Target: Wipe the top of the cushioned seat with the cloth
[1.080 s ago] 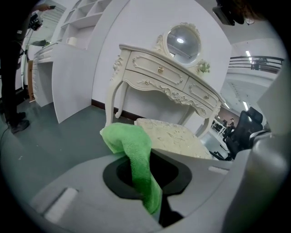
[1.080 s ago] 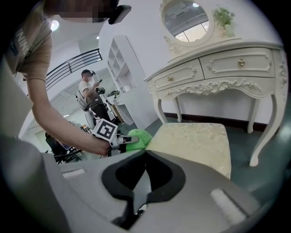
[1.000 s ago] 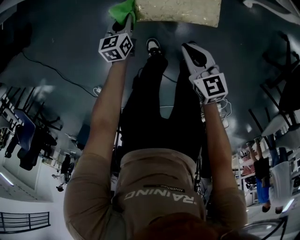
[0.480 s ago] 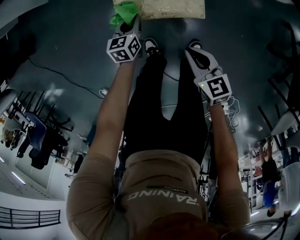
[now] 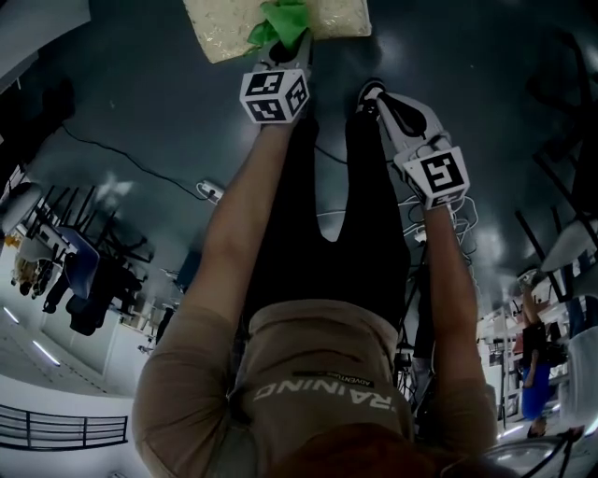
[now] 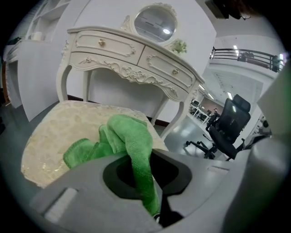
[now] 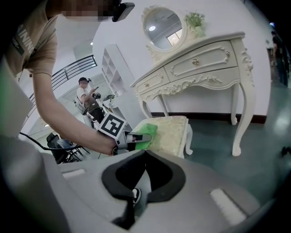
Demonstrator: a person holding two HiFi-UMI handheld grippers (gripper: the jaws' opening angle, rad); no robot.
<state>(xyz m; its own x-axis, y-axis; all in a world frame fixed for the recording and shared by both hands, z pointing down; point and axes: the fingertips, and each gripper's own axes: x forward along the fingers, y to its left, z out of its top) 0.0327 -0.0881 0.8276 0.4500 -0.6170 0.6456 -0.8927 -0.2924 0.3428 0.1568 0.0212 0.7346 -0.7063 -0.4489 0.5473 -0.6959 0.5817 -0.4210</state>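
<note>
The left claw (image 6: 152, 200) is clamped on a fold of the green cloth (image 6: 125, 136). The rest of the cloth bunches just ahead of its jaws and lies on the seat (image 6: 54, 136), near the edge closest to the claw. The right claw (image 7: 133, 202) has its jaws together on nothing and hangs well apart from the seat. I think only 1 thin fold is pinched, so a hard drag may pull the cloth free, or a stroke may slip off this edge

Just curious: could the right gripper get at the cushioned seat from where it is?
Probably yes: the right gripper, shut and empty, hangs short of the cushioned seat with only open floor between; the left gripper and cloth occupy just one edge.
</note>
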